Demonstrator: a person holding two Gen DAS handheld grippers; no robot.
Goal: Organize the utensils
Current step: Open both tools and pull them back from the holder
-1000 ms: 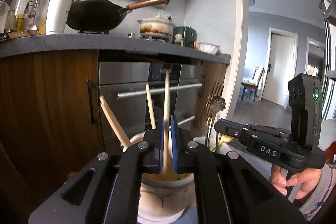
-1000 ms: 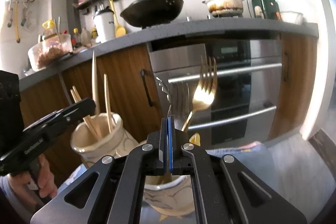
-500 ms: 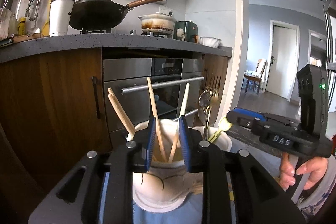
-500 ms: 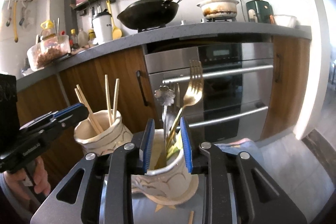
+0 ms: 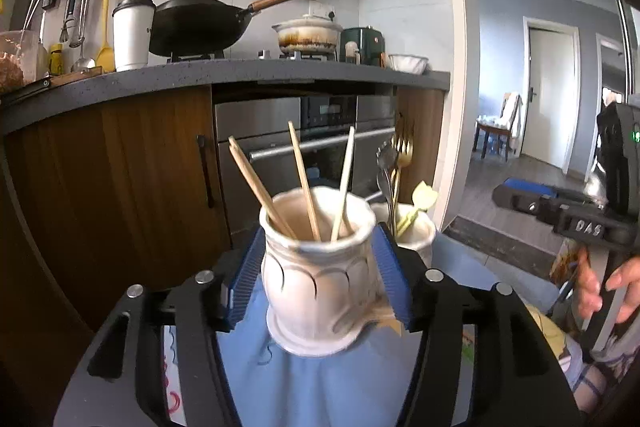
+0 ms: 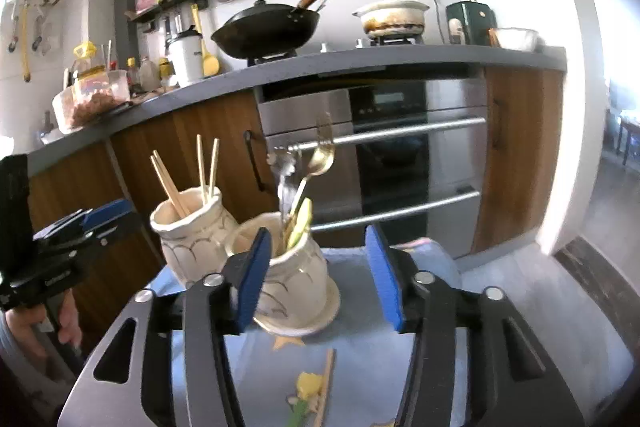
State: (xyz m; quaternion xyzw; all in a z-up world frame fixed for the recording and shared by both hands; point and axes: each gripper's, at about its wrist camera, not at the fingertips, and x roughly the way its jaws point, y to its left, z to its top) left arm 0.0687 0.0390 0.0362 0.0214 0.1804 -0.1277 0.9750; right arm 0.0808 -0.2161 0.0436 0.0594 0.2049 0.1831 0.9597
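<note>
Jaws of our left gripper [image 5: 318, 281] are opening, and nothing is clamped: the blue pads stand apart on either side of a white ceramic vase [image 5: 320, 283] that sits between them on a blue cloth [image 5: 320, 387]. We cannot tell whether the pads brush its sides. Four wooden chopsticks [image 5: 304, 183] lean out of this vase toward twelve o'clock. Just behind it, at two o'clock, a second white vase [image 5: 420, 235] holds a gold fork [image 5: 402, 155], silver cutlery and a yellow-green piece.

In the right wrist view, the jaws of our right gripper [image 6: 320, 275] are opening too, holding nothing. The cutlery vase [image 6: 296, 275] stands past the left pad, at about eleven o'clock from the gap, touching the chopstick vase [image 6: 196, 231] at ten o'clock. Near the bottom, at six o'clock, a loose chopstick [image 6: 326, 383] and a yellow-handled utensil [image 6: 306, 387] lie on the cloth.

At three o'clock in the left view we see our right hand [image 5: 600, 291] on its gripper handle; at nine o'clock in the right view, our left hand [image 6: 60, 323] on the other.

Farther off, wooden cabinets and a steel oven [image 6: 400, 155] sit under a grey counter [image 6: 360, 65]. On it rest a black wok [image 6: 268, 31], a white pot [image 6: 392, 15] and a white tumbler [image 6: 186, 57].
</note>
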